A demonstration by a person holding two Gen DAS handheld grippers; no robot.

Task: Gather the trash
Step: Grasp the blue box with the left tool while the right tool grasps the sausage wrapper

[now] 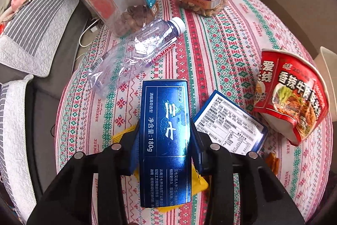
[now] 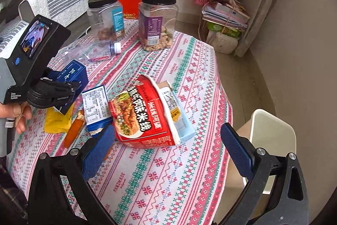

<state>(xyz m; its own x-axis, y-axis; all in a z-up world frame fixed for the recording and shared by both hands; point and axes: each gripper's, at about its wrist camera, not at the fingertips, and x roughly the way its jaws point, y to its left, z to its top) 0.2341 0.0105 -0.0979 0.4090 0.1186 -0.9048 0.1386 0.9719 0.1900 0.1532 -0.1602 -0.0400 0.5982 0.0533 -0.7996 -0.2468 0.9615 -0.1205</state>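
Round table under a patterned cloth point(image 2: 168, 172), sofa behind, shelving at back. Two clear jars point(image 2: 104, 16) with black lids stand at the far side. One crushed water bottle point(image 1: 134, 54) lies flat before them. One red noodle cup point(image 2: 145, 113) lies tipped on its side. One white-labelled blue box point(image 1: 229, 125) lies beside the cup. Left gripper point(image 1: 166, 140) is clamped on a dark blue toothpaste box point(image 1: 166, 119), raised above the cloth. Right gripper point(image 2: 168, 144) hovers spread wide, nothing between its fingers. A yellow wrapper point(image 2: 58, 119) is partly covered. One white bin point(image 2: 271, 140) is cut off beyond the table edge.
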